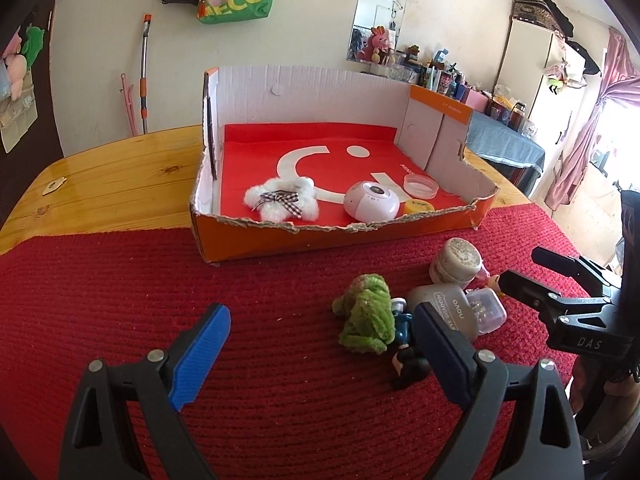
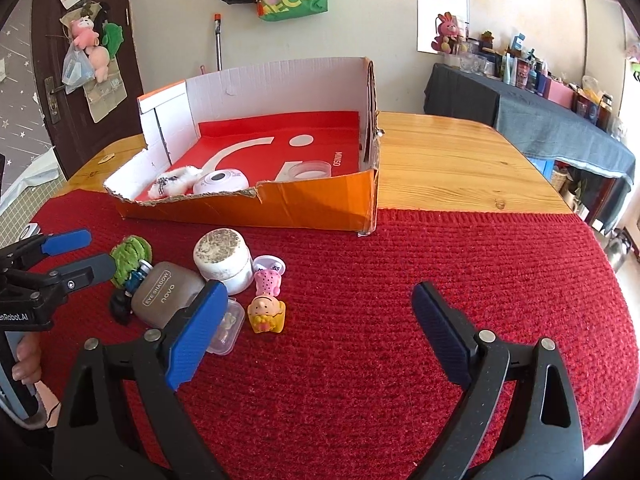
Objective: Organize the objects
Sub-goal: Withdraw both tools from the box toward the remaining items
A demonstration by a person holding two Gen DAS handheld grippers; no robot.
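Landmark: cardboard box (image 1: pixel 336 236), orange outside, white walls, red liner, its front wall torn low; it stands on the wooden table (image 1: pixel 112 176) at the far edge of the red knitted mat (image 1: pixel 160 304).
Already in the box: a white fluffy toy (image 1: pixel 282 200), a white round gadget (image 1: pixel 372 202), a yellow lid (image 1: pixel 419 207) and a clear lid (image 1: pixel 421 186), all near the torn front wall.
Still outside: a cluster on the mat just in front of the box: green plush frog (image 1: pixel 366 316), eye shadow case (image 2: pixel 166 294), white round jar (image 2: pixel 224 260), small clear plastic box (image 2: pixel 226 330), a dark figurine (image 1: pixel 410 364) and a pink-and-yellow figurine (image 2: pixel 268 304).
Left gripper (image 1: pixel 320 360): released, jaws wide, nothing between them; the frog and dark figurine lie just ahead.
Right gripper (image 2: pixel 316 328): released, empty, over bare mat beside the cluster.
Handling, frog: probably light and soft; it should squash, so pinch across the body's middle.
Handling, case and jar: likely stiff, smooth, somewhat slippery; grip flat sides squarely.
Handling, figurines: small, hard, prone to rolling; take the torso.
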